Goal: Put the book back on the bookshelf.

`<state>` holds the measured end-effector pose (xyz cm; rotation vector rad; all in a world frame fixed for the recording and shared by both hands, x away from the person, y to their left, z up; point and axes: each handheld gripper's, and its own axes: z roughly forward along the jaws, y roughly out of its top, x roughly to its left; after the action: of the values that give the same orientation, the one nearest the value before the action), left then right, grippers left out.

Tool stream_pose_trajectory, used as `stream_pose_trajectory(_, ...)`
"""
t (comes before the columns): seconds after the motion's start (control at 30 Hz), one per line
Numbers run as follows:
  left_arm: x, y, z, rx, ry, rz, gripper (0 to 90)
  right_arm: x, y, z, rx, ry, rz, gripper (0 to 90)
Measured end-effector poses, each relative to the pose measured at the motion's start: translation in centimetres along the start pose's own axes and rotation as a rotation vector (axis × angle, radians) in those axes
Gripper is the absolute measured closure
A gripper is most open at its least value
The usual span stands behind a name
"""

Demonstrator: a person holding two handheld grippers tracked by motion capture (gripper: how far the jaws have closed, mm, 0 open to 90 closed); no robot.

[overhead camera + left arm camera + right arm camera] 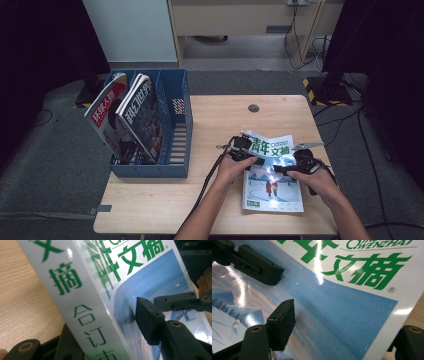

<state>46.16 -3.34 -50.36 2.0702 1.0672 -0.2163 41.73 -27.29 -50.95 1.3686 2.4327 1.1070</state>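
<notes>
A thick bound magazine (272, 175) with green characters and a snowy blue cover lies on the wooden table (160, 200), its far end tipped up a little. My left gripper (254, 159) is at its spine side. In the left gripper view the spine (82, 315) runs between the jaws of my left gripper (102, 317); one jaw is under it and the other stands just off the cover, so it is open. My right gripper (279, 170) has taken the opposite edge. In the right gripper view my right gripper (348, 317) has one jaw on the cover (352, 307) and one below the edge, shut on it.
A blue file rack (172, 125) stands at the table's left with two magazines (107, 112) (142, 117) leaning in it; its right slots are empty. A cable hole (253, 108) sits at the far middle. Cables trail from both grippers toward the near edge.
</notes>
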Motion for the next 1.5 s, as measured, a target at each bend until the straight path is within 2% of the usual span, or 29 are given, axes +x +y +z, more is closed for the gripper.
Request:
stream_pose_trajectory(0.23, -0.2, 0.0, -0.2, -0.015, 0.008, -0.021, 61.0, 0.0, 0.0, -0.1, 0.009, -0.004, 0.001, 23.4)
stream_pose_trajectory(0.3, -0.3, 0.0, -0.3, -0.019, 0.008, -0.019, 63.6, 0.0, 0.0, -0.1, 0.017, -0.004, 0.014, 19.4)
stream_pose_trajectory(0.57, -1.1, 0.2, -0.9, -0.028, 0.013, 0.021, 66.4, -0.4, -0.1, -0.4, 0.029, -0.014, 0.029, 13.6)
stream_pose_trajectory(0.77, -1.2, 0.1, -1.7, -0.014, 0.029, 0.060, 67.4, -0.7, -0.4, -0.6, 0.032, -0.037, 0.025, 13.3)
stream_pose_trajectory(0.8, -1.3, 0.1, -1.8, -0.017, 0.032, 0.062, 67.4, -0.7, -0.5, -0.7, 0.027, -0.035, 0.034, 14.5)
stream_pose_trajectory(1.07, -0.7, -0.5, -2.7, -0.019, 0.026, 0.063, 67.5, 0.1, -0.5, -0.3, 0.041, 0.000, 0.004, 21.4)
stream_pose_trajectory(1.27, -0.5, -0.6, -2.9, -0.019, 0.021, 0.063, 67.4, 0.3, -0.5, 0.1, 0.055, 0.002, -0.003, 20.8)
stream_pose_trajectory(1.33, -0.5, -0.6, -3.1, -0.021, 0.019, 0.067, 67.5, 0.2, -0.6, 0.3, 0.072, -0.005, -0.004, 18.1)
stream_pose_trajectory(1.43, -0.4, -0.7, -3.3, -0.023, 0.019, 0.074, 67.6, 0.4, -0.9, 0.6, 0.063, 0.017, 0.017, 18.6)
stream_pose_trajectory(1.5, -0.4, -0.7, -3.4, -0.021, 0.022, 0.075, 67.6, 0.5, -0.9, 0.6, 0.059, 0.022, 0.014, 19.0)
